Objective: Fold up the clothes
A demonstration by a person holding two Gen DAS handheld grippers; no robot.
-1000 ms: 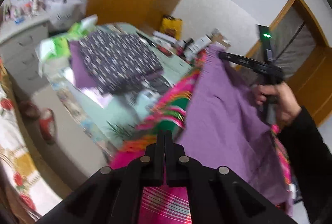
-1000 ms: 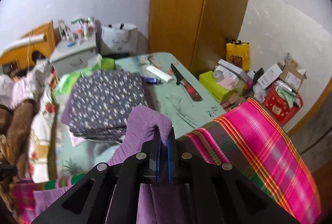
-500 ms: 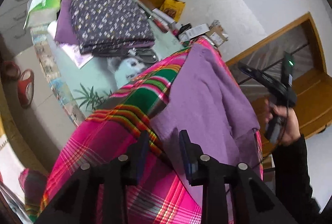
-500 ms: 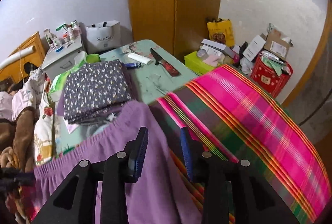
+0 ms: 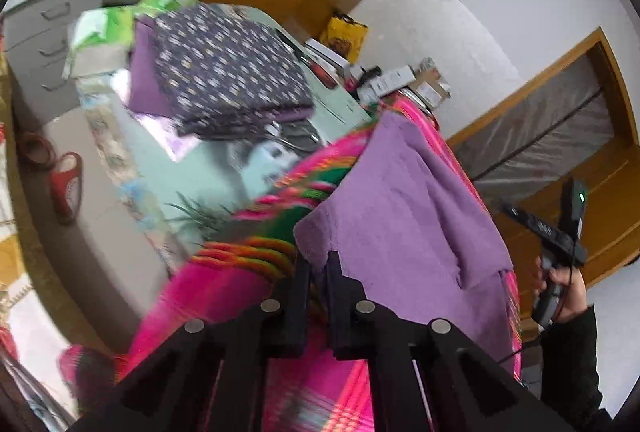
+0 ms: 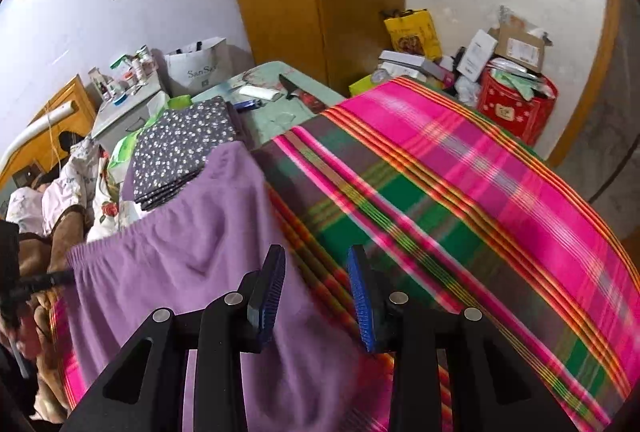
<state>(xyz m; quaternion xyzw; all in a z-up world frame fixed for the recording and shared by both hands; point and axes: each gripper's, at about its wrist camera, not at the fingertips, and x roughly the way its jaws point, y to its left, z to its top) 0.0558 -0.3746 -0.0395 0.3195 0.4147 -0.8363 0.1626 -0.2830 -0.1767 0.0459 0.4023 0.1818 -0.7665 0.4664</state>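
1. While draped flat across the pink-and-green plaid blanket [image 6: 460, 172], lies spread with its elastic waistband toward the left: the purple garment [image 5: 400, 212], one far corner flopped over itself.
2. Left claw [image 5: 318, 264]: has just been closing, now clenched to a thin slit on the near corner of the purple garment, with the cloth edge tucked between the black fingers.
3. Right claw [image 6: 316, 272]: has just been opening, now released, with the blue ribbed pads [image 6: 362, 304] well apart and nothing between them.
4. Hovers above the line where the purple edge meets the plaid; whether touching the fabric, cannot tell.
5. Seen from the left wrist view: right hand [image 5: 560, 288] in a dark sleeve, wrapped round its handle past the far end of the garment, apart from the cloth.
6. Beyond the blanket: pale green counter [image 5: 192, 168], bearing a folded stack of dark dotted cloth [image 5: 228, 72] on top of another purple piece.
7. Also on the counter, behind the stack: a knife [image 6: 298, 92] with a red handle, lying flat near a white tube.
8. Against the white wall: a yellow bag [image 6: 412, 32], cardboard boxes and a red bin [image 6: 516, 104] stuffed full.
9. On the floor, left of the counter: a red slipper [image 5: 66, 188].
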